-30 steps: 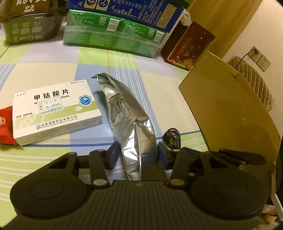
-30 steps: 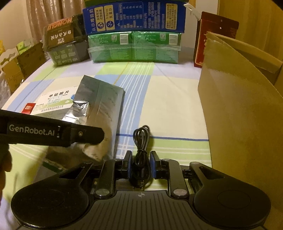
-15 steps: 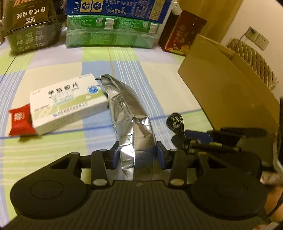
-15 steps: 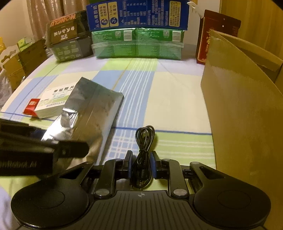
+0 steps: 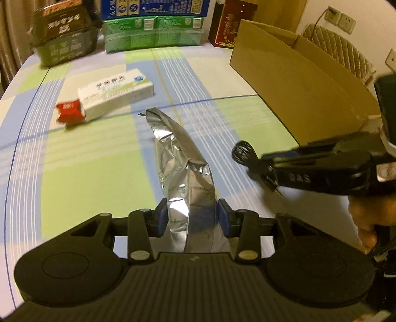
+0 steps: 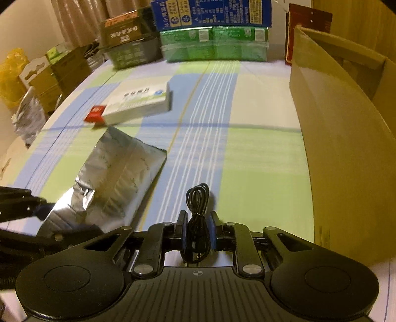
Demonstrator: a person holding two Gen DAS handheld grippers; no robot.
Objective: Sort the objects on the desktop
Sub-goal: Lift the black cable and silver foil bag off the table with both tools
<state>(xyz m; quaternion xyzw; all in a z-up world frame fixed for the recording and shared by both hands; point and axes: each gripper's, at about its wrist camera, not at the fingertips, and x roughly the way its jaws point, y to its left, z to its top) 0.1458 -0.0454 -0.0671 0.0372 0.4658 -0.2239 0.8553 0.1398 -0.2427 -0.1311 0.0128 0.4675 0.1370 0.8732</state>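
Note:
My left gripper (image 5: pixel 190 218) is shut on a crumpled silver foil pouch (image 5: pixel 182 168), held off the checked tablecloth. The same pouch (image 6: pixel 116 178) shows at the lower left of the right wrist view. My right gripper (image 6: pixel 197 230) is shut on a coiled black cable (image 6: pixel 196 210), which also shows in the left wrist view (image 5: pixel 243 151) at the tip of the right tool. A white medicine box (image 5: pixel 115 93) and a small red packet (image 5: pixel 68 111) lie on the cloth further back. An open cardboard box (image 5: pixel 304 81) stands to the right.
Green packs (image 6: pixel 214 44) under a blue carton (image 6: pixel 210 12), a dark package (image 6: pixel 128 42) and a red box (image 6: pixel 307 27) line the table's far edge. More boxes and bags (image 6: pixel 29 81) sit off the table's left side. A hand (image 5: pixel 371 215) holds the right tool.
Both grippers have pulled back and risen with the pouch and the cable. The medicine box and red packet now look farther away.

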